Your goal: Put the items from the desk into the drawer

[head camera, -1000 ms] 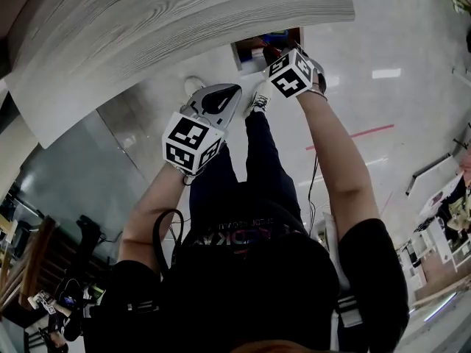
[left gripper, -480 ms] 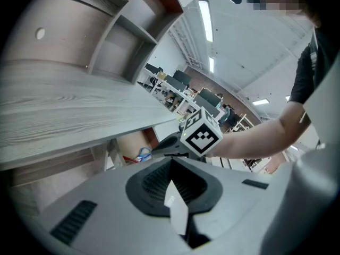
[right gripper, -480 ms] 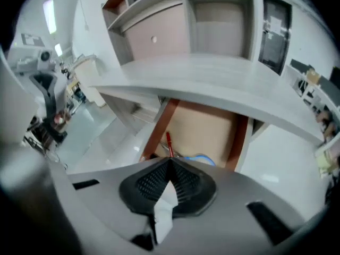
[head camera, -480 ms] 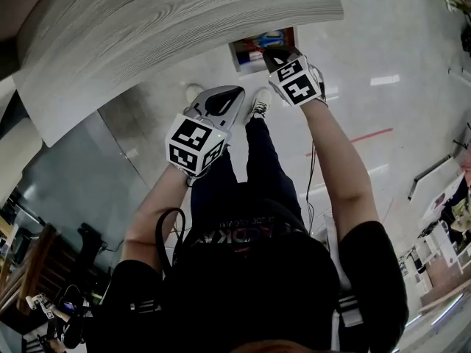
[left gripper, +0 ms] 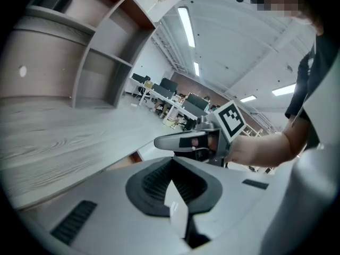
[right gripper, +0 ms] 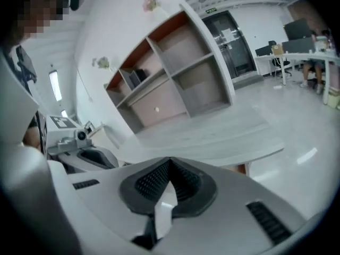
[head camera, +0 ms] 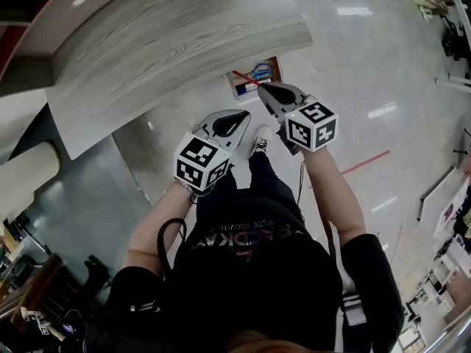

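In the head view the open drawer [head camera: 237, 87] shows below the front edge of the grey wood desk [head camera: 169, 43]. A blue item [head camera: 260, 70] and something red lie inside it. My right gripper [head camera: 263, 87] hangs just in front of the drawer with its jaws shut and nothing between them. My left gripper [head camera: 237, 115] is lower and to the left, over the person's legs, also shut and empty. In the left gripper view the shut left gripper [left gripper: 170, 166] points towards the right gripper [left gripper: 183, 141]. The right gripper view shows the shut right gripper [right gripper: 169, 164] facing the desk top [right gripper: 212, 134].
A wall shelf unit [right gripper: 175, 73] with open compartments stands behind the desk. The person's shoes [head camera: 259, 137] rest on the glossy floor [head camera: 353, 72] beneath the drawer. Office desks and chairs [right gripper: 297, 52] stand far off.
My right gripper has drawn back out of the drawer towards the person. The head view has tilted, so desk and drawer sit lower in the frame. The left gripper has barely moved.
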`<action>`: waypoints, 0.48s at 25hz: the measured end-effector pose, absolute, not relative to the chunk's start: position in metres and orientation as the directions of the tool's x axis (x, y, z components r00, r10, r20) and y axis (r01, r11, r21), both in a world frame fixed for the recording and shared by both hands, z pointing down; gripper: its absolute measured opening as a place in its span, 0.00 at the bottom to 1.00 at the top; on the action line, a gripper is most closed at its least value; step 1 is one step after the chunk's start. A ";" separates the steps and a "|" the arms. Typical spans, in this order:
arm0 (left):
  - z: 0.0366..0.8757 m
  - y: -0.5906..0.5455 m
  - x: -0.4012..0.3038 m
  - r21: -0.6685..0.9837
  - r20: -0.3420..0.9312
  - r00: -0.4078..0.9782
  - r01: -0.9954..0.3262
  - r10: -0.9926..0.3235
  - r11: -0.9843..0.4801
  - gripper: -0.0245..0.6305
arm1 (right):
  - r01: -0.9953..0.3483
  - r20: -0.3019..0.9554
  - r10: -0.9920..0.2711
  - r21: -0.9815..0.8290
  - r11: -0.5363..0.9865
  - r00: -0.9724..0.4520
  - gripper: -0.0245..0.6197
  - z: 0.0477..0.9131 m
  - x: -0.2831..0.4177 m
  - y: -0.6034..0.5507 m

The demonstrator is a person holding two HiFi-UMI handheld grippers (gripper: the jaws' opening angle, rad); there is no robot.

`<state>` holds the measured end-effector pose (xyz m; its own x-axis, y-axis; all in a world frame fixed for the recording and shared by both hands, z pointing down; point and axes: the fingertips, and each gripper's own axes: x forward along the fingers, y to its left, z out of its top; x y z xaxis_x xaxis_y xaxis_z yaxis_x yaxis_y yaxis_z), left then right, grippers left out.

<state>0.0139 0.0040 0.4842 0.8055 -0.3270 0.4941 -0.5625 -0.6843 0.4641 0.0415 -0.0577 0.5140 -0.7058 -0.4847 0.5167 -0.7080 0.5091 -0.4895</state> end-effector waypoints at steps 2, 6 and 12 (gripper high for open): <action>0.473 0.001 0.016 0.464 0.482 0.813 -0.553 -0.327 -0.692 0.05 | -0.696 0.451 -0.532 -0.518 0.498 -0.716 0.06 0.490 0.046 -0.059; 0.455 -0.012 0.006 0.448 0.463 0.812 -0.560 -0.355 -0.697 0.05 | -0.687 0.386 -0.572 -0.484 0.542 -0.723 0.07 0.456 0.044 -0.066; 0.416 -0.017 -0.009 0.442 0.408 0.818 -0.565 -0.405 -0.697 0.05 | -0.691 0.346 -0.599 -0.408 0.597 -0.722 0.06 0.405 0.038 -0.059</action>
